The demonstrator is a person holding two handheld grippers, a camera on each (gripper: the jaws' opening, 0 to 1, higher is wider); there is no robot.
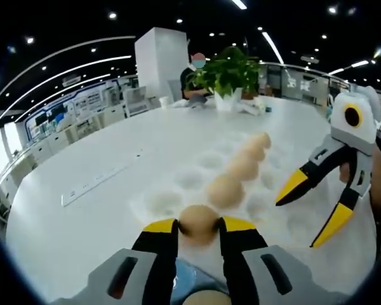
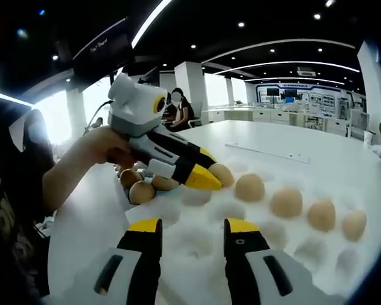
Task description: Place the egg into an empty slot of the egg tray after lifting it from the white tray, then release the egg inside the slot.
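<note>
My left gripper (image 1: 199, 225) is shut on a brown egg (image 1: 198, 222), which sits between its yellow-tipped jaws at the near end of the white egg tray (image 1: 178, 181). Beyond it, several more eggs (image 1: 242, 168) fill a row of slots. In the right gripper view a hand holds the left gripper (image 2: 217, 179), which keeps the egg (image 2: 225, 173) low over the egg tray (image 2: 203, 244) at the head of that row (image 2: 286, 202). Whether the egg rests in a slot I cannot tell. My right gripper (image 2: 193, 227) is open and holds nothing; it also appears beside the tray (image 1: 310, 210).
Several loose eggs (image 2: 141, 190) lie heaped behind the left gripper. The tray stands on a big white round table (image 1: 82, 216) with a long flat strip (image 1: 92, 184) on it. At the table's far side are a potted plant (image 1: 228, 70) and a seated person (image 1: 193, 86).
</note>
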